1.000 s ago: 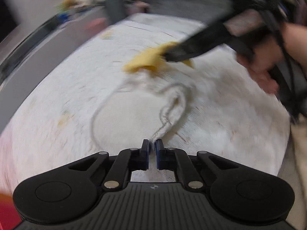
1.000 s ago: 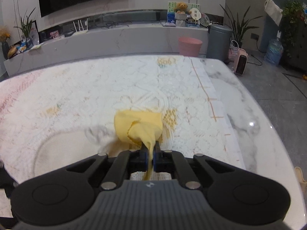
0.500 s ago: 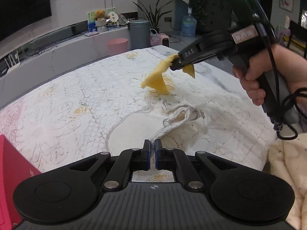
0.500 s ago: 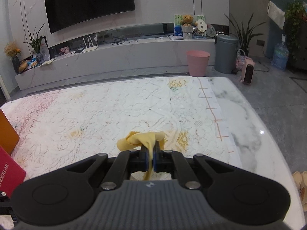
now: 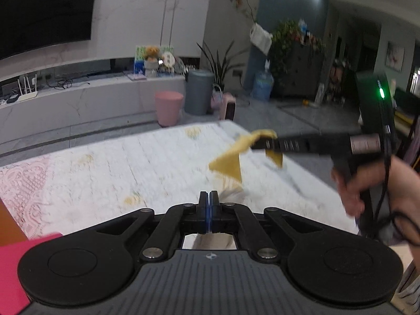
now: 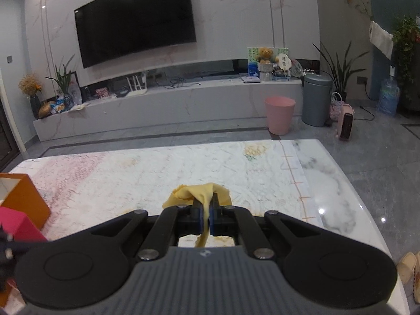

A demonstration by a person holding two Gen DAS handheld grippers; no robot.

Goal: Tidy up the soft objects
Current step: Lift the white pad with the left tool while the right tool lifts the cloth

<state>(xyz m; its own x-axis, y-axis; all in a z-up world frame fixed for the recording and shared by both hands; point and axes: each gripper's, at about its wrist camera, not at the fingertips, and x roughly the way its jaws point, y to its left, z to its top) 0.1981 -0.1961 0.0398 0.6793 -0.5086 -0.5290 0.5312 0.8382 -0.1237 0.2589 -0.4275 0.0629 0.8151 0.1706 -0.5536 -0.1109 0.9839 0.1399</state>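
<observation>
My right gripper (image 6: 205, 204) is shut on a small yellow cloth (image 6: 203, 193) and holds it in the air above the table; the cloth also shows hanging from that gripper (image 5: 265, 141) in the left wrist view (image 5: 228, 161). My left gripper (image 5: 209, 197) is shut on a whitish lace cloth (image 5: 232, 194). A bit of it bunches just right of the fingertips and shows below through the gap behind the jaws.
The table is covered with a white and pink lace cloth (image 6: 157, 173), with bare marble (image 6: 330, 183) at its right edge. An orange box (image 6: 23, 199) and a pink box (image 6: 15, 223) stand at the left. The pink box also shows in the left wrist view (image 5: 13, 262).
Both grippers have risen and tilted up, lifting their cloths off the table. The white cloth, stretched out ahead of the left gripper before, is now bunched at its tips.
</observation>
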